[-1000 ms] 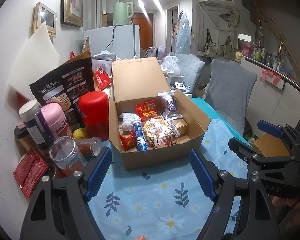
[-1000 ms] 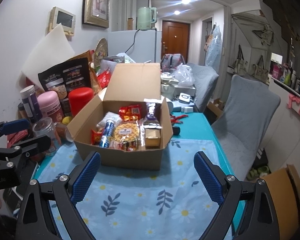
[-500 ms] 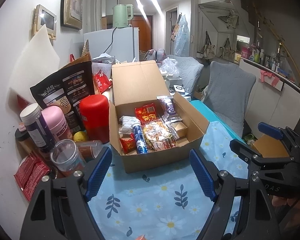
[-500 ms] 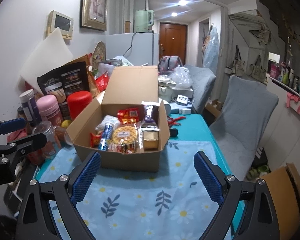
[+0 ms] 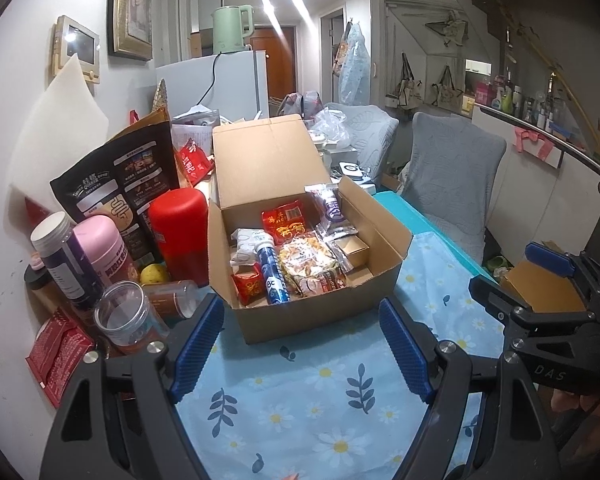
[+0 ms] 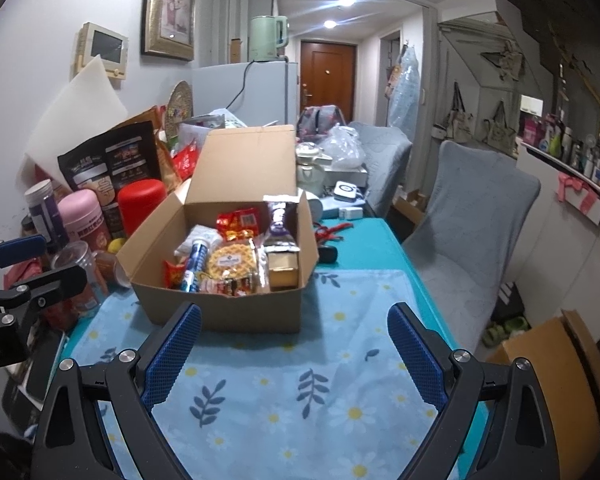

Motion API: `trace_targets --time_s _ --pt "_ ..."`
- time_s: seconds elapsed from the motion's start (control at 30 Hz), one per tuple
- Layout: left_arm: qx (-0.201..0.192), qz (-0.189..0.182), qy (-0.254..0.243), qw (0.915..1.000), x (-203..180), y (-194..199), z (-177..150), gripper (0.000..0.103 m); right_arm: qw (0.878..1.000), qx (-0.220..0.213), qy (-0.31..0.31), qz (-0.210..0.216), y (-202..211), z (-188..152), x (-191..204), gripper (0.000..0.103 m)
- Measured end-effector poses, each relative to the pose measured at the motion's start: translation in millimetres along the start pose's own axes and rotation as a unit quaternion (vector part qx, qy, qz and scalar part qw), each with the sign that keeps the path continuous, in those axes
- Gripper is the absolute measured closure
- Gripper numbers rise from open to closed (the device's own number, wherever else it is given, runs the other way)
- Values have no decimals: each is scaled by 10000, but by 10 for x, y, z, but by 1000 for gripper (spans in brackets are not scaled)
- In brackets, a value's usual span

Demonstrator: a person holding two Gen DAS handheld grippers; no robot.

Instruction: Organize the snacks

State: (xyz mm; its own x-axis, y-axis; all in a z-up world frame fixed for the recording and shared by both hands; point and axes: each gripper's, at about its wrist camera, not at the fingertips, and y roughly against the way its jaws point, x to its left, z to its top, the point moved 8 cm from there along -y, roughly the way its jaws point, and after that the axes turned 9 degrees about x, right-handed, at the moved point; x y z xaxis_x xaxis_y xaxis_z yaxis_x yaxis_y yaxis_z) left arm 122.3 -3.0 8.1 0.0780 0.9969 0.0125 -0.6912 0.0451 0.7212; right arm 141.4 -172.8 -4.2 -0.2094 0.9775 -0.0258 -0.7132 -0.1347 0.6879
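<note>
Sitting on the daisy-print cloth (image 6: 300, 392) near the table's middle, the cardboard box (image 6: 224, 312) has its lid flap standing upright at the back and its snacks packed side by side. Inside the box, a blue tube (image 5: 271, 270) lies lengthwise beside a round waffle pack (image 6: 232, 260), with a red packet (image 5: 286, 224) leaning at the box's back wall, a purple wrapper (image 6: 278, 218) upright in its far right corner and a small gold carton (image 6: 284, 274) against its right wall — all of them below or near the rim.

Just in front of the box, the left gripper (image 5: 300, 348) hangs above the cloth with its blue pads well apart and nothing between them. The right gripper (image 6: 296, 356) does the same a little to the right of it, jaws spread wide and empty, neither one touching the box.

To the left of the box stand a red canister (image 5: 178, 228), a pink jar (image 5: 104, 252) and a dark bottle with a white cap (image 5: 62, 260), with a black coffee bag (image 5: 120, 184) propped behind them. A clear jar (image 5: 124, 316) sits off the box's near left corner, and a yellow fruit (image 5: 154, 273) is tucked between canister and jar. Behind the box rises a white fridge (image 6: 256, 88) with a green kettle (image 6: 266, 38) on top — and to the box's right, a grey-covered chair (image 6: 476, 236).
</note>
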Motion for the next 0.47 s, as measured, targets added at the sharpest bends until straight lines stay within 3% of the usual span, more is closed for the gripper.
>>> trace_targets --time_s 0.47 --pt "87 -133 -47 9999 -67 -101 -11 23 9999 62 -83 -107 -20 -51 -90 8"
